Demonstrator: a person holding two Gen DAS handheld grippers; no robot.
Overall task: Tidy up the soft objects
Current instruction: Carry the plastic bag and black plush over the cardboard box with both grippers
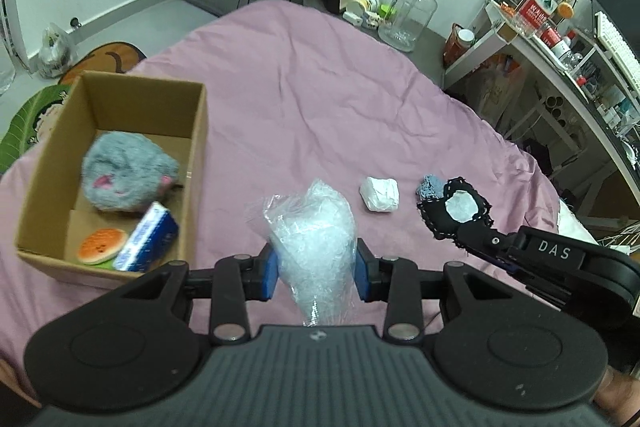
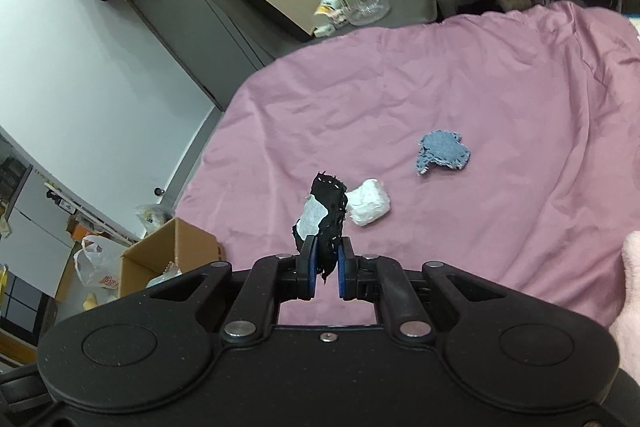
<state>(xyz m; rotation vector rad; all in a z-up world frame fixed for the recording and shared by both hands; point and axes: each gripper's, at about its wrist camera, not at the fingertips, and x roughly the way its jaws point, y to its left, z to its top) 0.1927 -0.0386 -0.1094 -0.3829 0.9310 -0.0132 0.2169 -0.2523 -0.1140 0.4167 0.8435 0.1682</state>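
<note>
The left claw [image 1: 316,273] is clamped on a crumpled clear plastic bag [image 1: 314,227], its blue pads [image 1: 270,275] pressing the bag from both sides so that the bag stands up between them, above the wrinkled pink bedsheet [image 1: 320,107]. The right claw [image 2: 326,269] is closed tight on a black fabric patch with white stitching and a pale grey round centre [image 2: 324,223]; the patch sticks upward out of the narrow gap between the pads. In the left wrist view the same patch [image 1: 456,211] shows at the right, held out at the tip of the right claw above the bed.

On the sheet lie two loose items: a crumpled white paper wad [image 2: 368,209], and further off a small blue denim scrap with frayed edges [image 2: 442,151]. The two are apart from each other, and neither touches a claw.

An open brown cardboard box [image 1: 196,147] sits on the bed to the left of the held bag. Inside it rest a fluffy grey plush toy with a pink face mark [image 1: 128,175], an orange round squishy toy [image 1: 102,245] and a blue and white packet [image 1: 148,241], the packet leaning against the box's near right corner beside the squishy toy.

Beyond the bed, a large clear glass jar [image 1: 408,15] stands on the grey floor.
</note>
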